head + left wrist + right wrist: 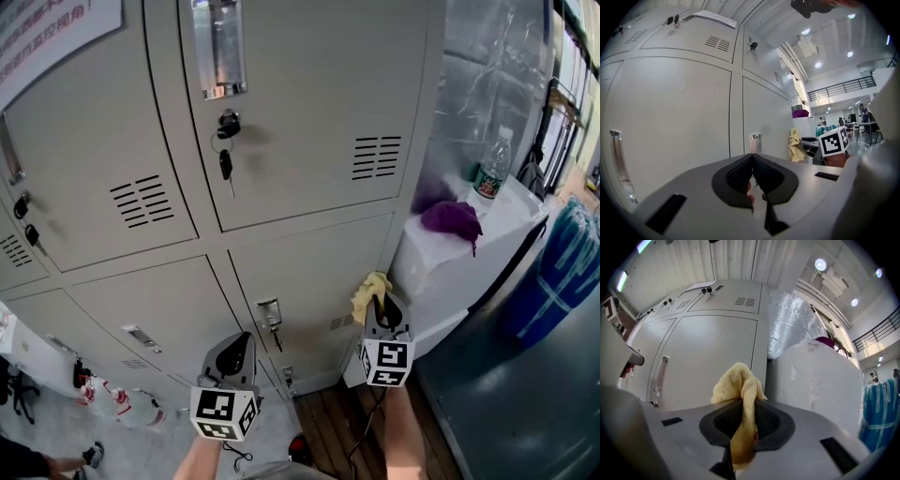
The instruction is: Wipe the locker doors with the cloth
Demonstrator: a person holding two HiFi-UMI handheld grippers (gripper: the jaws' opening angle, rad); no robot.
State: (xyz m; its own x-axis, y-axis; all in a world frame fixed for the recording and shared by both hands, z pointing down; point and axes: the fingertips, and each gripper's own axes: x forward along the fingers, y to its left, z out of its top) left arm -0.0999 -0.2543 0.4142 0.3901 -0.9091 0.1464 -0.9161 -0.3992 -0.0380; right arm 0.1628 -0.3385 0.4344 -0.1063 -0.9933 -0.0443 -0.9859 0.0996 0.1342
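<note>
A bank of grey locker doors (309, 122) fills the head view. My right gripper (382, 305) is shut on a yellow cloth (371, 292), held by the right edge of a lower locker door (314, 281). In the right gripper view the cloth (740, 390) bunches up between the jaws just short of the door (712, 357). My left gripper (236, 349) hangs lower and to the left, shut with nothing in it. Its jaws (751, 161) point at a lower door (670, 122), and the yellow cloth (796, 145) shows far to the right.
A white cabinet (497, 234) stands right of the lockers with a purple cloth (452, 217) and a plastic bottle (492, 164) on top. Keys (226, 161) hang from an upper lock. A blue bundle (562, 272) stands far right. Bottles (112, 398) lie on the floor lower left.
</note>
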